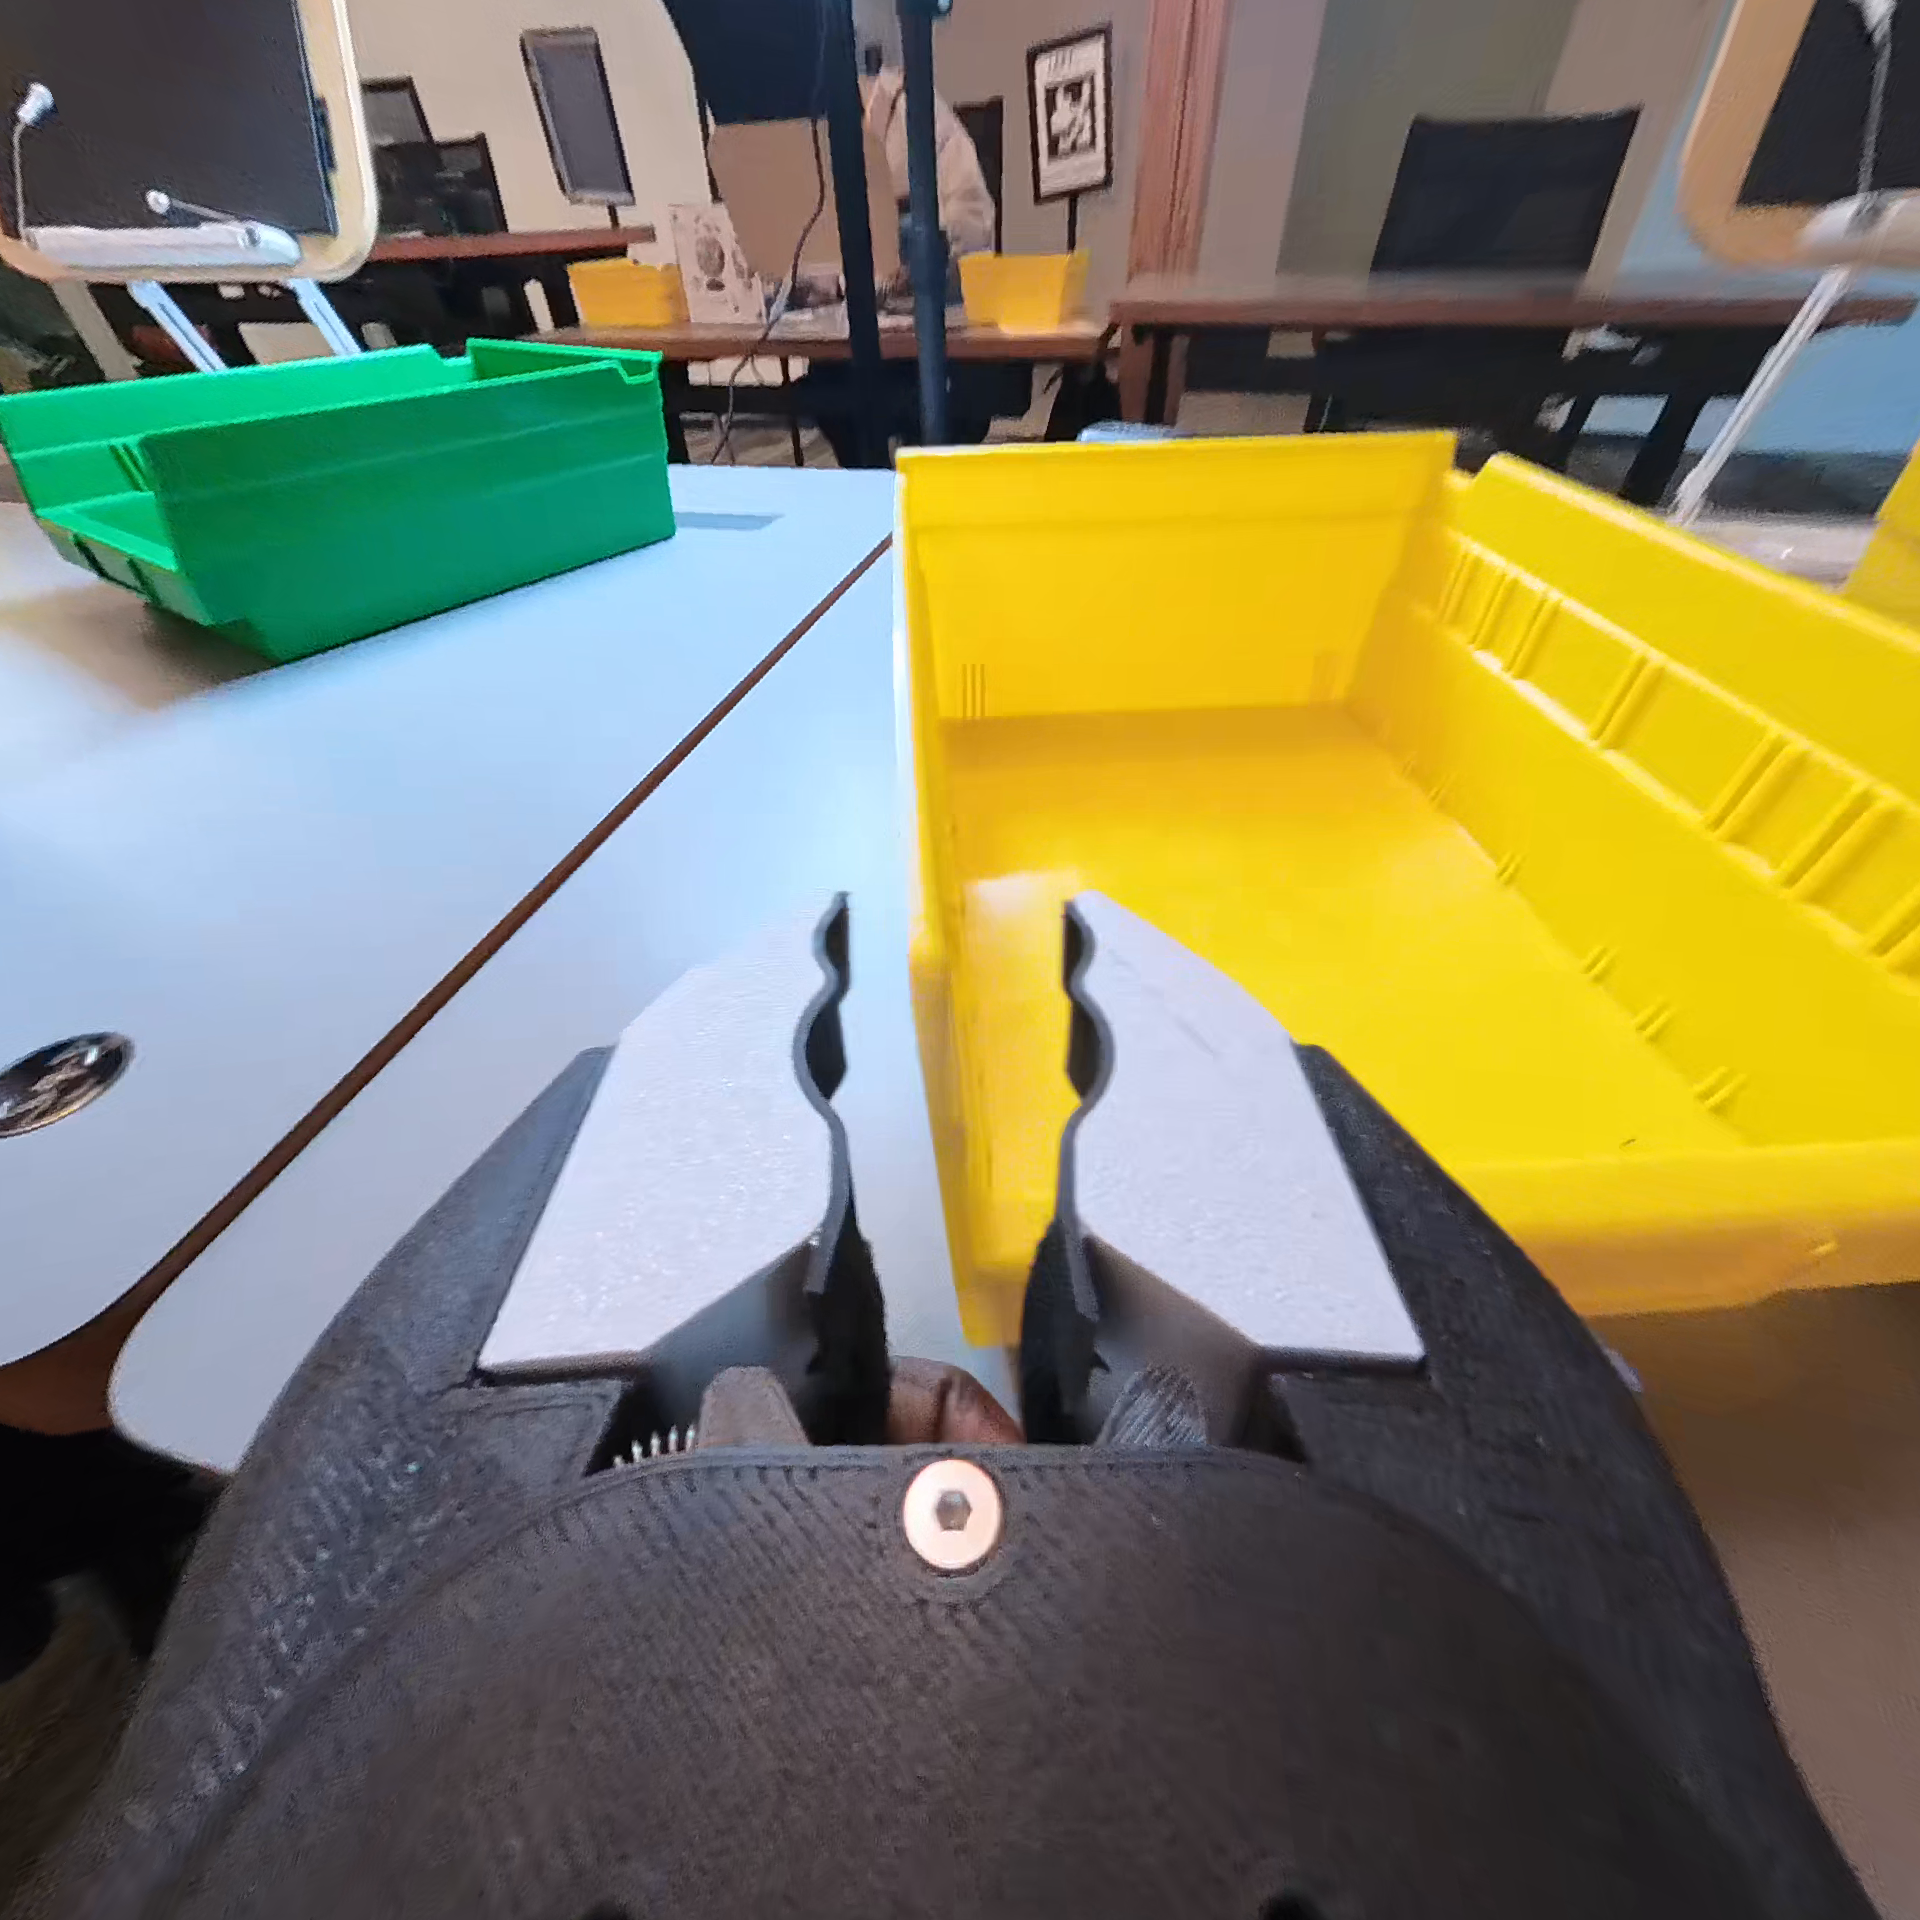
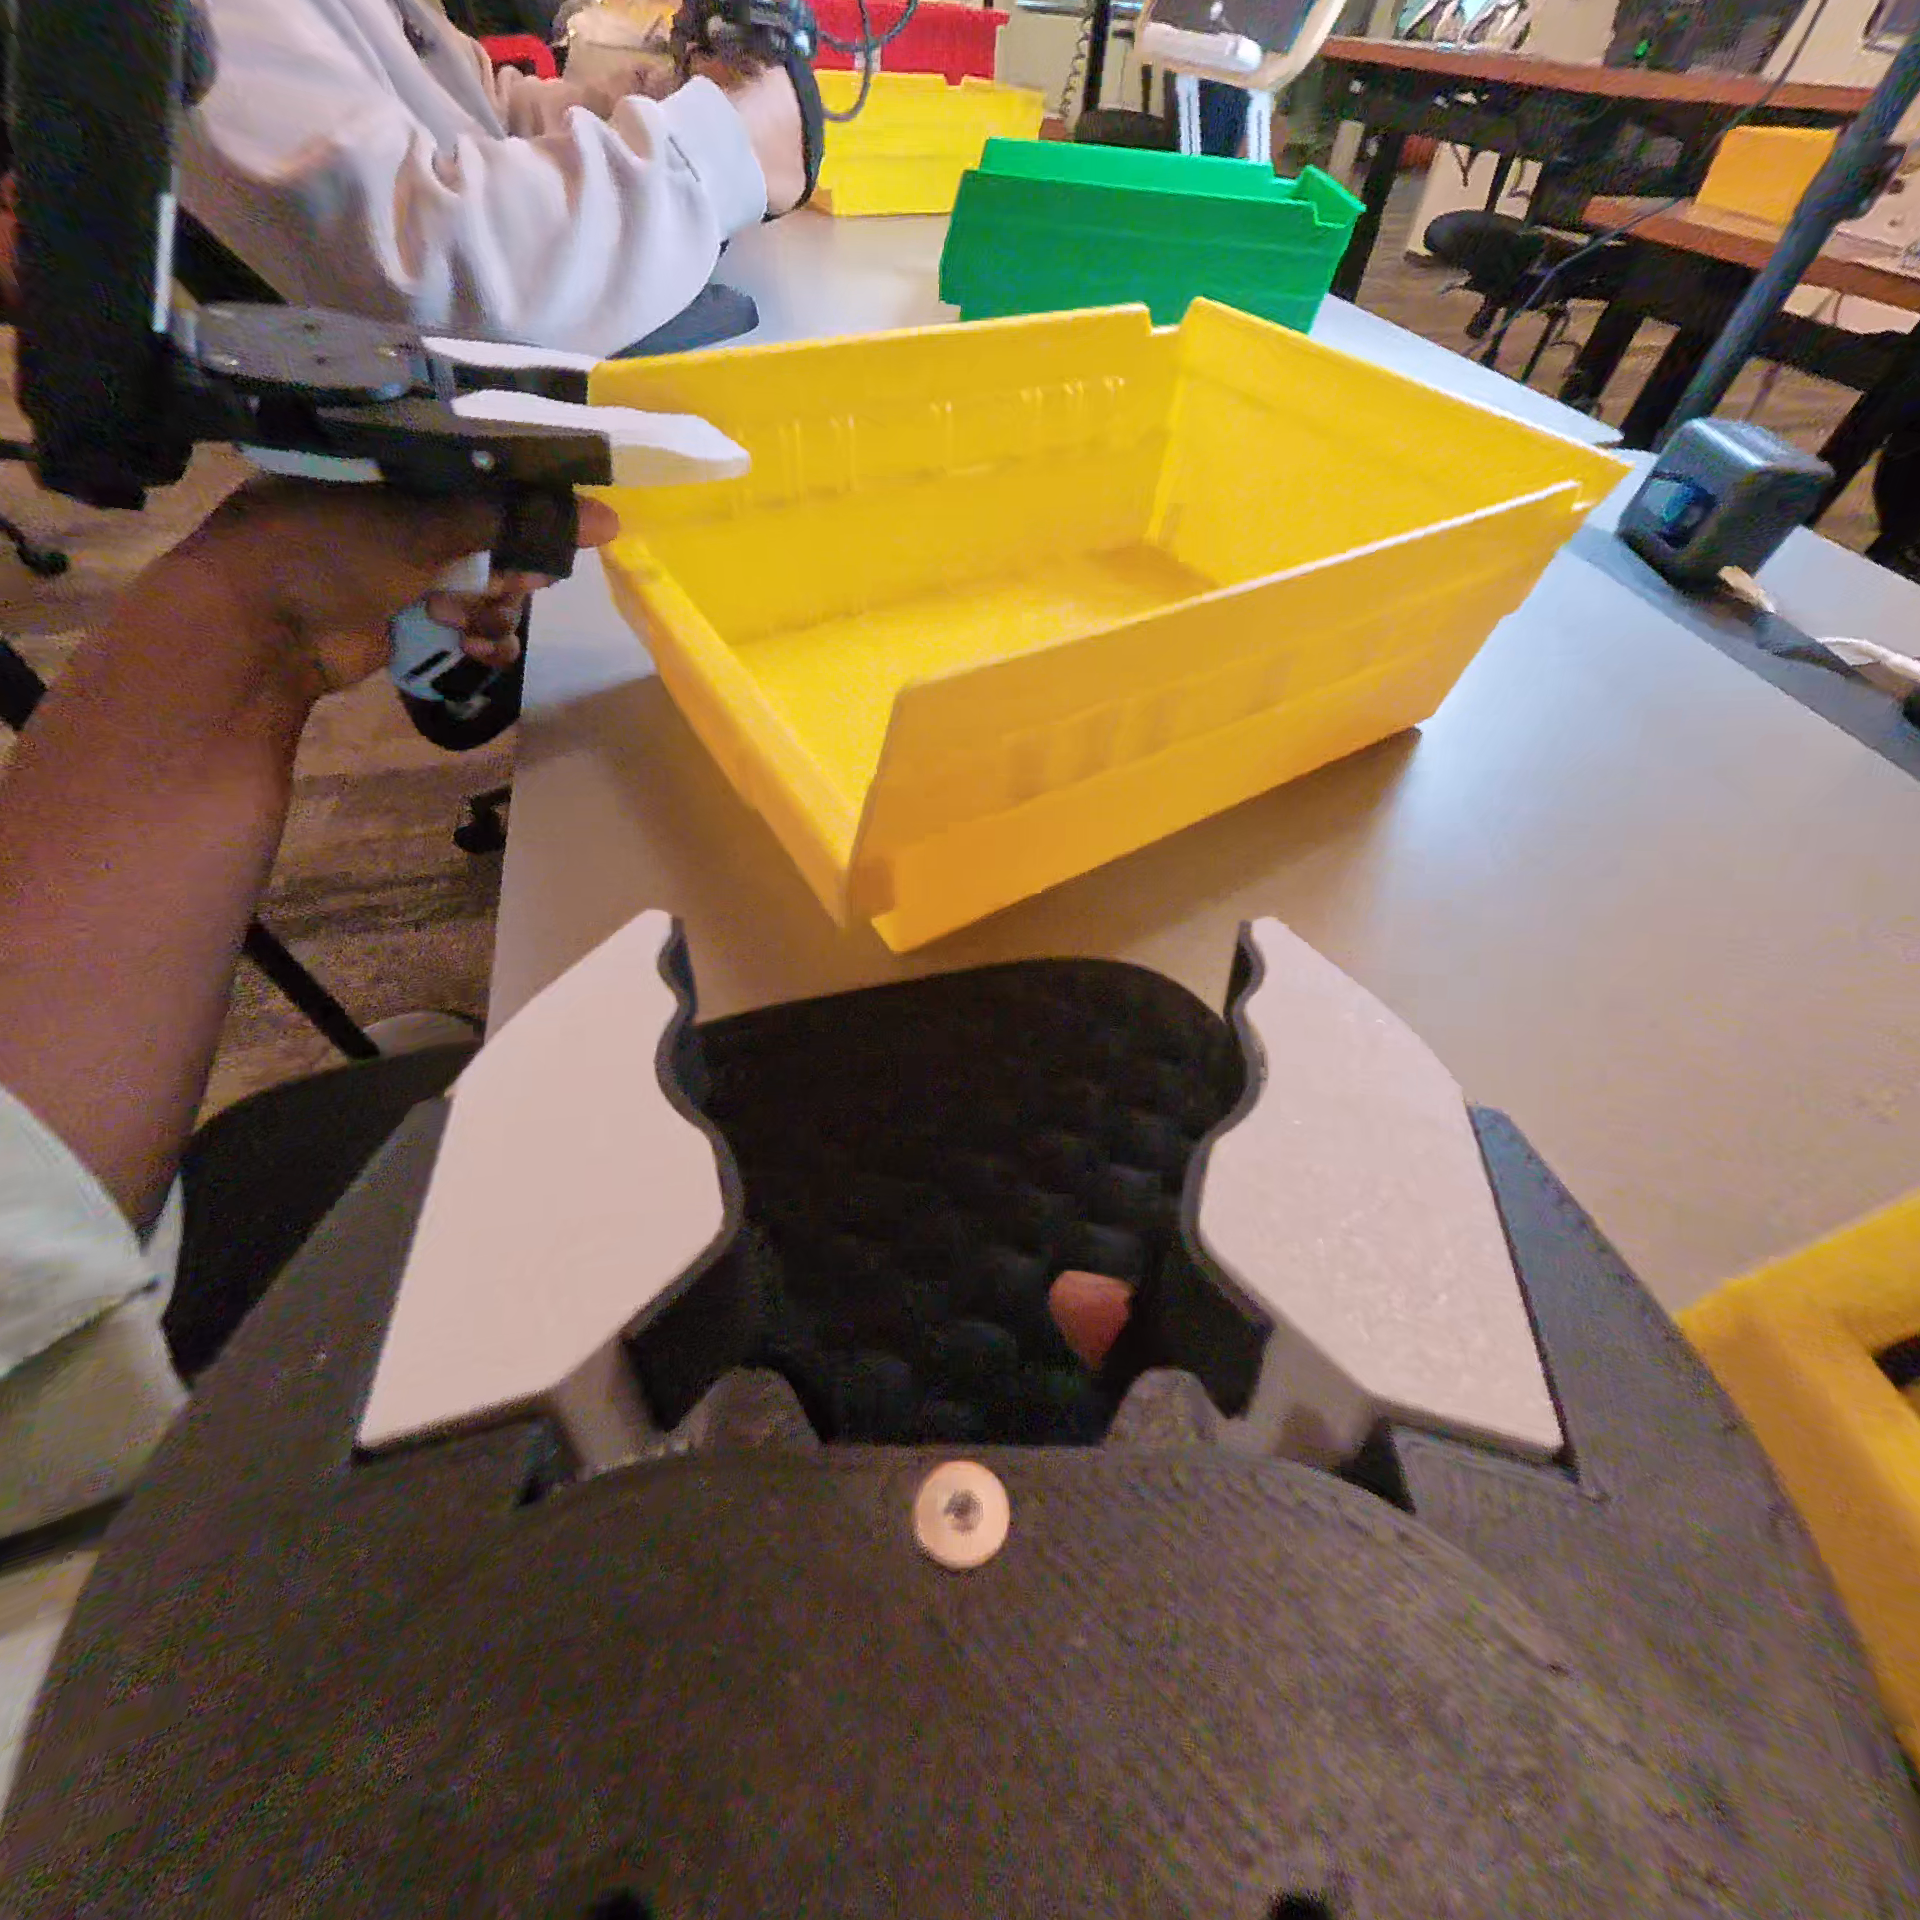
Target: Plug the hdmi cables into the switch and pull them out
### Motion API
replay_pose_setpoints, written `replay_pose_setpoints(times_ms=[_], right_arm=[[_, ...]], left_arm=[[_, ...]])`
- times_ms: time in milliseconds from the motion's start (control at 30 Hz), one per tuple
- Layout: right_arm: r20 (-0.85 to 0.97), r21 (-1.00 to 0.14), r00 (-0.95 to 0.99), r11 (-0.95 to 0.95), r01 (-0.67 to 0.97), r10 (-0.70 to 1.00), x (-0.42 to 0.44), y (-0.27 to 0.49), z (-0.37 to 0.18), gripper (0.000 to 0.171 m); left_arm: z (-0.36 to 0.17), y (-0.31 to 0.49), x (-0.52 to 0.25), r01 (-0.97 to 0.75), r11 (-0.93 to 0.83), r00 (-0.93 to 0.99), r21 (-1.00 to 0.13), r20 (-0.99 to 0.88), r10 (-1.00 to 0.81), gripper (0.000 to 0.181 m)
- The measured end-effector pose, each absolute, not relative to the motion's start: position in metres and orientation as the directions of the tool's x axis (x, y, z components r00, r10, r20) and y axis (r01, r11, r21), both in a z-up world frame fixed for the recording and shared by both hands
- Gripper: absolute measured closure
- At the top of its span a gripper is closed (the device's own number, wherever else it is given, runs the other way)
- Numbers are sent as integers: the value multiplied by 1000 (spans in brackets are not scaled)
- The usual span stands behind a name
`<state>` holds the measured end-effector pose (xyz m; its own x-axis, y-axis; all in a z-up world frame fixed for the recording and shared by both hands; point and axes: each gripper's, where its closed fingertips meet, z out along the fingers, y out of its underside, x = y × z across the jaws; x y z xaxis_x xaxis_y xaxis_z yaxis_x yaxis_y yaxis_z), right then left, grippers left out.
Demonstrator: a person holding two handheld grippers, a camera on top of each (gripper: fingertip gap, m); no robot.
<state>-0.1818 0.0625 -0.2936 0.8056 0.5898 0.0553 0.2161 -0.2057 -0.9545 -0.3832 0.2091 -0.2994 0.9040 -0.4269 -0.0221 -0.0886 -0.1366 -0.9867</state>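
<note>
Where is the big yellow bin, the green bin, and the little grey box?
yellow bin (image 2: 1049, 634), right wrist view, on its bare floor.
green bin (image 1: 416, 520), left wrist view, on its front wall.
grey box (image 2: 1720, 509), right wrist view, on its near face.

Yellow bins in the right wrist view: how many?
4. An empty bin mid-table, a corner at the right edge, one behind the green bin, one on the far desk. More may be hidden.

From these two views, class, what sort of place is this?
Probably a shared office or lab workroom: a long grey table carrying a yellow plastic bin and a green plastic bin, with more wooden desks behind.
</note>
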Motion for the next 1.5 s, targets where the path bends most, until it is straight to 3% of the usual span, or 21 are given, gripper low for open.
replay_pose_setpoints(times_ms=[67,133,267,367,400,467,500,567,700,833,1100,1267,1500], right_arm=[[94,-945,816,-208,254,570,-196,79,-298,62],[121,-934,830,-220,280,545,-207,96,-305,56],[189,-865,838,-318,388,512,-210,117,-328,62],[185,-863,828,-314,395,530,-212,120,-327,84],[161,-861,810,-322,395,563,-217,118,-329,99],[159,-859,825,-336,386,543,-213,119,-330,109],[171,-859,821,-326,395,545,-211,118,-330,119],[250,-869,813,-249,428,527,-206,119,-321,156],[391,-836,787,-173,520,477,-197,115,-313,157],[460,-859,798,-31,511,390,-182,104,-274,158],[616,-767,787,214,604,-13,-98,26,-172,160],[573,-759,779,193,621,-256,-22,-47,-141,161],[446,-817,705,72,573,-551,95,-158,-133,161]], left_arm=[[-300,212,-379,-60,-111,898,-992,-5,-440,129],[-310,215,-377,-111,-128,900,-986,-44,-435,128],[-309,209,-370,-127,-133,872,-983,-47,-487,167],[-310,201,-362,-110,-156,830,-982,-5,-557,166],[-310,203,-361,-103,-154,829,-983,1,-560,164],[-314,208,-362,-113,-160,847,-981,-11,-531,149],[-315,209,-363,-129,-159,856,-979,-28,-517,166],[-309,213,-371,-183,-134,898,-974,-111,-425,174],[-277,205,-363,-209,-50,914,-977,-176,-366,177],[-227,185,-348,-104,142,926,-984,-148,-348,176],[-139,115,-255,205,439,862,-875,-51,-504,174],[-105,72,-156,311,431,731,-847,-77,-678,174],[-90,-4,4,315,352,480,-882,-172,-860,173]])
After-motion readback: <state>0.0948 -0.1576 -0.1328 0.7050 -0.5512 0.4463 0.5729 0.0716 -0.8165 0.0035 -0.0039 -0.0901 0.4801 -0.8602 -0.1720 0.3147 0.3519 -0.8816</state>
